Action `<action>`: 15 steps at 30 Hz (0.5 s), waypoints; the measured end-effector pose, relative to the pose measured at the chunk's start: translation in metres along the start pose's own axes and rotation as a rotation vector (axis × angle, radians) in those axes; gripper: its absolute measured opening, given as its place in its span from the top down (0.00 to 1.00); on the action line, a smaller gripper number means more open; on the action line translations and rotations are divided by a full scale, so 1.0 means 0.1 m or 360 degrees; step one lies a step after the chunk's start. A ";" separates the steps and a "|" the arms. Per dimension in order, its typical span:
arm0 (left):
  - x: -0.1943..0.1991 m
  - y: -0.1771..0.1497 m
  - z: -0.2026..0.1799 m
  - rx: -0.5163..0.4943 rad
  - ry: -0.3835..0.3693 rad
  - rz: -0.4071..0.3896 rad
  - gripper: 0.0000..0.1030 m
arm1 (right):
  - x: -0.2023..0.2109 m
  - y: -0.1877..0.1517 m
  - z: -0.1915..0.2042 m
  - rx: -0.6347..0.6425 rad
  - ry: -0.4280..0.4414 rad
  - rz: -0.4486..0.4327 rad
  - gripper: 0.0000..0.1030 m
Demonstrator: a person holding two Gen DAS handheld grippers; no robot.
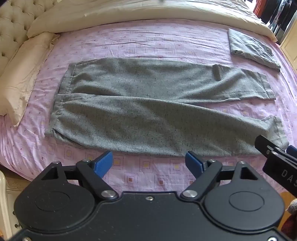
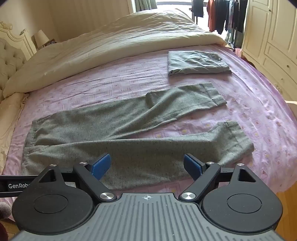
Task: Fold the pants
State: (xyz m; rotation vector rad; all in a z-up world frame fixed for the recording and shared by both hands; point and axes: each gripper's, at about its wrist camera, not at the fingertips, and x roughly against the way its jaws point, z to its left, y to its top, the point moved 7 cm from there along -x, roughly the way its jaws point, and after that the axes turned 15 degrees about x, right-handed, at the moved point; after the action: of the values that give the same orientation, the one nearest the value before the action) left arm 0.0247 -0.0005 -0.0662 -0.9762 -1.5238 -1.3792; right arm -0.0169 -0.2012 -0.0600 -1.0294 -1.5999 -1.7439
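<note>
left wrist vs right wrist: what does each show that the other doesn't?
Left wrist only: the pillow's full length, and the right gripper's black body entering at the right edge.

Right wrist only: a white wardrobe and a bedside lamp.

Both: grey pants spread flat on the pink sheet, legs apart, a folded grey garment beyond them, the cream duvet, hanging clothes, and each camera's own gripper open.

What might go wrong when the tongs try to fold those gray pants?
1. The pants lie spread with legs apart and a wrinkle in the far leg, so the fold may come out crooked.
2. Both tongs, left and right, are open and hold nothing; a pinch might catch the pink sheet too.
3. Swinging a leg over could bump the folded pile nearby.
</note>
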 end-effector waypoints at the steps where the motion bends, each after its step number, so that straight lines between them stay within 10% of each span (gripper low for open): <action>1: 0.00 0.00 0.00 0.0006 0.0000 0.0003 0.17 | 0.00 0.01 -0.01 -0.0002 0.0001 0.0004 0.16; 15: -0.04 -0.08 0.00 -0.0012 -0.0027 0.0044 0.23 | -0.07 -0.05 0.01 -0.0009 0.0021 0.0035 0.16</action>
State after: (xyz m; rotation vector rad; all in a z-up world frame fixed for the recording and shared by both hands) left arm 0.0189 -0.0015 -0.0728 -1.0122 -1.5128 -1.3615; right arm -0.0172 -0.2004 -0.0683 -1.0324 -1.5705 -1.7379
